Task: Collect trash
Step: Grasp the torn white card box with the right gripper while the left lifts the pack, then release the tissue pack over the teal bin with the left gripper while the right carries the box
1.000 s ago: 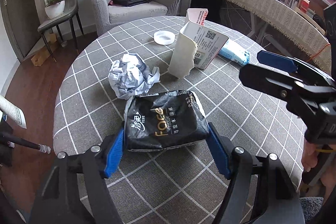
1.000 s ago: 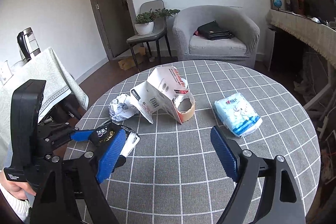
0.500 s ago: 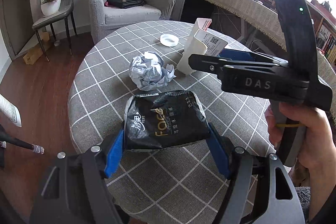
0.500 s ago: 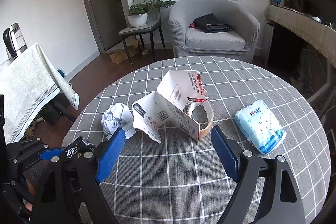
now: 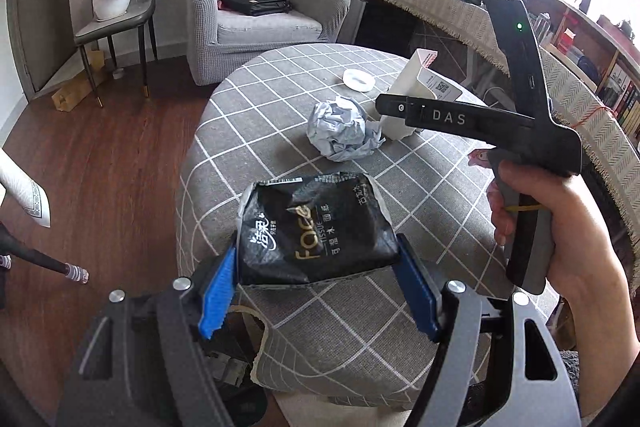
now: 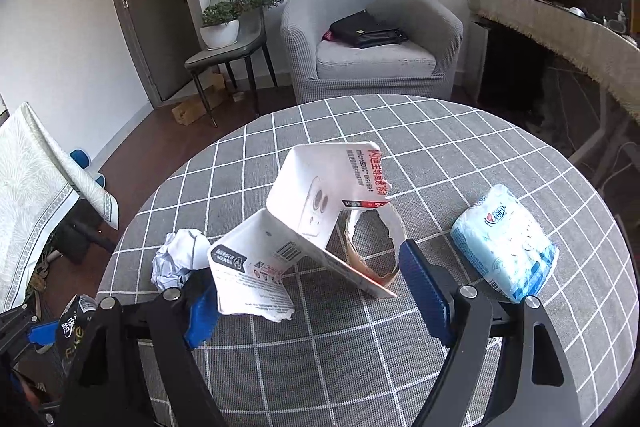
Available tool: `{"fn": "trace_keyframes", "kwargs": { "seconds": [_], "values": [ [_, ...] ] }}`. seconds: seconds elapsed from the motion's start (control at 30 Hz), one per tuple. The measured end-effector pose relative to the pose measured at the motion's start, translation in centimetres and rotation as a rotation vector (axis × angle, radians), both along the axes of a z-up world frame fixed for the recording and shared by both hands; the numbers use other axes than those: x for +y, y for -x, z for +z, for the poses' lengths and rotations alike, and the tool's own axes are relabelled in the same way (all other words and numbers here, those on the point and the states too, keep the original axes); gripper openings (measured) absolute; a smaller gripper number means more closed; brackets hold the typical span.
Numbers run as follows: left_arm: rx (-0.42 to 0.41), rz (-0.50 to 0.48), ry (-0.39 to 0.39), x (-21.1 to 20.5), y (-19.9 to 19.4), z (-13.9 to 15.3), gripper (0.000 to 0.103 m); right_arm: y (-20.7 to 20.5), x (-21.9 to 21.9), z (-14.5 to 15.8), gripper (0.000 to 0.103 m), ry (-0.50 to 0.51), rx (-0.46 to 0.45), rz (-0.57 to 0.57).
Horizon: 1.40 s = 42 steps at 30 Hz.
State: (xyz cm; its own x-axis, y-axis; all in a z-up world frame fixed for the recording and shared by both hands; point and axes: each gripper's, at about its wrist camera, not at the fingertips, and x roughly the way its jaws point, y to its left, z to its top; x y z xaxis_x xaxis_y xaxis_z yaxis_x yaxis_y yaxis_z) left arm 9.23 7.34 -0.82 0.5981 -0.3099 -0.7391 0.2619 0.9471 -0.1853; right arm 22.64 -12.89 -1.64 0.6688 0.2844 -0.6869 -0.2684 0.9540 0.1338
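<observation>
Left gripper [image 5: 316,287]: its blue pads were clamped on either side of a black tissue packet [image 5: 314,233], held lifted over the near edge of the table.
Right gripper [image 6: 308,291]: its fingers were spread wide and grasped nothing, poised around the torn white box [image 6: 304,227], which stood between them without clear contact.
Right hand [image 5: 560,227]: seen from the left camera, wrapped around the grip of that second tool.
Crumpled paper [image 5: 342,129]: a grey-white ball, loose on the table just beside the box.
Blue tissue pack [image 6: 506,243]: lying flat on the right of the table, well apart from the box.
White ring [image 5: 359,79]: small and round, possibly a tape roll, on the far side of the table.
Table [image 6: 440,155]: round, under a grey cloth with a white grid.
Progress: early, by my judgement. One piece was in hand; the box, paper ball and perhaps the ring were left. No bin was clearly visible.
Writing: the black packet read "Face" and "TISSUE" in gold, with Chinese characters. The box showed a camera drawing, "microSD", a red Chinese heading and a barcode. The right tool's side read "DAS".
</observation>
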Motion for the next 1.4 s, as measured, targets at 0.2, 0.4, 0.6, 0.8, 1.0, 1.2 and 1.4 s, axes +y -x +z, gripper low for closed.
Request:
{"fn": "trace_keyframes", "kwargs": {
  "seconds": [0.2, 0.4, 0.6, 0.8, 1.0, 1.2, 1.4],
  "values": [
    [-0.005, 0.017, 0.008, 1.6, 0.8, 0.3, 0.075, -0.1, 0.6, -0.2, 0.057, 0.038, -0.001, -0.01],
    [-0.025, 0.034, 0.015, 3.0, 1.5, 0.9, 0.075, 0.4, 1.6, 0.4, 0.045, 0.051, -0.031, 0.002],
    [-0.043, 0.072, 0.019, 4.7, 1.9, 1.3, 0.075, 1.5, 2.1, 2.0, 0.045, 0.053, -0.072, 0.02],
    [-0.059, 0.121, 0.027, 6.6, 2.1, 1.9, 0.075, 2.1, 2.5, 3.1, 0.043, 0.056, -0.112, 0.025],
    [-0.059, 0.165, 0.021, 8.3, 2.0, 1.9, 0.075, 2.7, 2.7, 4.2, 0.043, -0.008, -0.155, 0.051],
    [-0.059, 0.198, 0.01, 9.9, 2.1, 1.7, 0.075, 3.3, 3.7, 5.2, 0.043, -0.092, -0.167, 0.113],
    [-0.04, 0.218, -0.025, 10.9, 2.2, 0.8, 0.075, 3.9, 5.7, 5.4, 0.043, -0.13, -0.147, 0.191]
  ]
}}
